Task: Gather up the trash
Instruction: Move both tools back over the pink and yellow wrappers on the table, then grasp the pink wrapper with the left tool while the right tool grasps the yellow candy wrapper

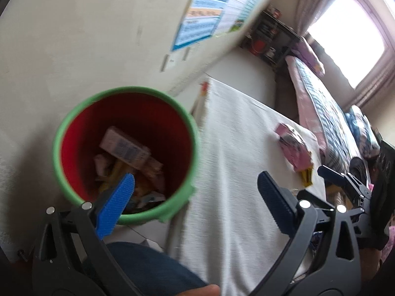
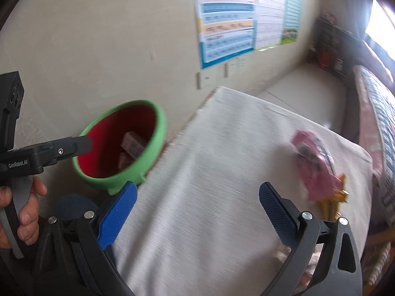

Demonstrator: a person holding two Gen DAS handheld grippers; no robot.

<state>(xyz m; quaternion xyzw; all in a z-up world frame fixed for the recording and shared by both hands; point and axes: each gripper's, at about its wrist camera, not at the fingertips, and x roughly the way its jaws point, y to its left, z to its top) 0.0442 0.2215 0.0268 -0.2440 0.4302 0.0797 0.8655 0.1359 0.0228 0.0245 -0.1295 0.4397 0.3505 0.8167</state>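
Note:
A red bin with a green rim (image 1: 123,153) stands by the wall left of the white-clothed table (image 1: 234,160); a pink box (image 1: 123,146) and several wrappers lie inside. It also shows in the right wrist view (image 2: 158,128). My left gripper (image 1: 195,190) is open and empty, its left finger over the bin's near rim. A pink wrapper (image 1: 293,145) and a yellow one (image 1: 306,175) lie on the table's right side, also in the right wrist view: pink (image 2: 316,165), yellow (image 2: 338,197). My right gripper (image 2: 197,202) is open and empty above the table's near part.
A bed with patterned covers (image 1: 328,113) runs along the table's right side. A dark shelf (image 1: 271,39) stands at the far wall under a window. Posters (image 2: 227,17) hang on the wall. The left gripper's body (image 2: 37,155) and hand show at the left of the right wrist view.

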